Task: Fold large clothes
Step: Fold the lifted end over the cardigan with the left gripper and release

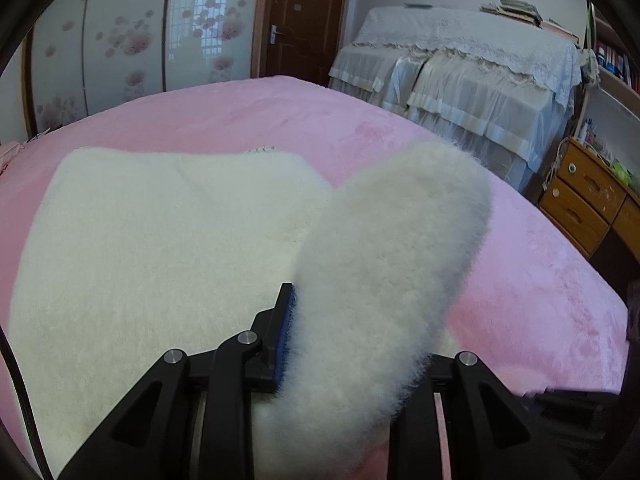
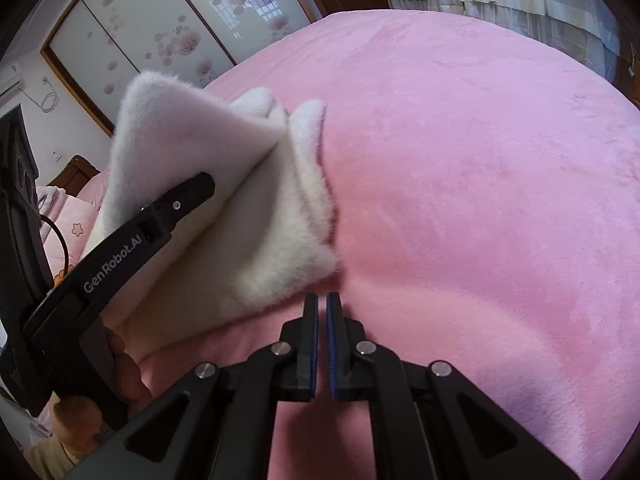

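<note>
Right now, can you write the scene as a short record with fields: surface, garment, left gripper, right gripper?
surface: pink plush bed cover
garment: white fluffy fleece garment, body flat on the bed, one part lifted
left gripper: left gripper shut on a lifted fold of the garment, raised over the body
right gripper: right gripper fingers nearly together, holding nothing, just beside the garment's edge above the cover
</note>
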A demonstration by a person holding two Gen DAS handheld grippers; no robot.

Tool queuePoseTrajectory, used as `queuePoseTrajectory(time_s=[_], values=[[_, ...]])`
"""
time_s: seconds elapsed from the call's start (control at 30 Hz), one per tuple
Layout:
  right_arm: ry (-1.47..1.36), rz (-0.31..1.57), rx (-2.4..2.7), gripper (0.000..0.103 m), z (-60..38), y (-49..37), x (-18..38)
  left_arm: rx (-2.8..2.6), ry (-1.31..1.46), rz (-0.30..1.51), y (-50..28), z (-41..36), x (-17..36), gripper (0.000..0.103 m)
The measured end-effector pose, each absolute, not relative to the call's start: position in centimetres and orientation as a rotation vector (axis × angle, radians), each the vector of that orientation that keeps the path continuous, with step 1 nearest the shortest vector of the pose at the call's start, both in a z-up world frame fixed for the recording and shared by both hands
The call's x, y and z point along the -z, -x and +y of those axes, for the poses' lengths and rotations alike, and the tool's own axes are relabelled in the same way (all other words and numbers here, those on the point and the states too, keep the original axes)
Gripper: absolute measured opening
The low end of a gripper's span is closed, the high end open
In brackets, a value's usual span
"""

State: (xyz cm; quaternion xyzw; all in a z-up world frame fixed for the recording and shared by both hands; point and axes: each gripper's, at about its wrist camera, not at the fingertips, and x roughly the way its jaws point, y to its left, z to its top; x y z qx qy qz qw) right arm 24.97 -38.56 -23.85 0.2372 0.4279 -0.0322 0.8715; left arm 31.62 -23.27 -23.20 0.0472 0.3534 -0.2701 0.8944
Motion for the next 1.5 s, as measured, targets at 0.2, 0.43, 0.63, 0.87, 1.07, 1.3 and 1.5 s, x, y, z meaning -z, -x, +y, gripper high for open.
queuePoseTrajectory(time_s=[0.2, 0.43, 0.63, 0.87, 1.07, 1.3, 1.5], values=[[-0.493, 0.865, 0.058, 0.006, -39.5, -25.7, 21.0, 0.653, -0.080, 0.798, -31.2, -23.3, 20.9, 0.083], [-0.421, 0.775, -0.017, 0.041, -39.6, -25.7, 14.8, 0.705, -0.034, 0.804, -27.6, -18.6, 16.5, 0.085], [-0.375, 0.813, -0.103, 0.041, -38.8, -29.3, 13.7, 0.471, 0.167, 0.887, -30.4, -9.3, 16.9, 0.085], [-0.324, 0.921, -0.172, 0.039, -36.9, -33.4, 16.3, 0.352, 0.291, 1.018, -34.7, -5.3, 20.9, 0.074], [-0.262, 0.947, -0.125, 0.011, -36.4, -32.3, 16.9, 0.380, 0.182, 1.004, -34.3, -6.8, 20.7, 0.061], [-0.277, 0.997, -0.022, 0.011, -36.9, -29.0, 22.9, 0.374, 0.016, 0.965, -33.5, -9.2, 21.6, 0.061], [-0.251, 0.965, 0.039, 0.028, -36.3, -28.7, 21.3, 0.389, 0.066, 1.037, -34.1, -8.6, 19.6, 0.062]])
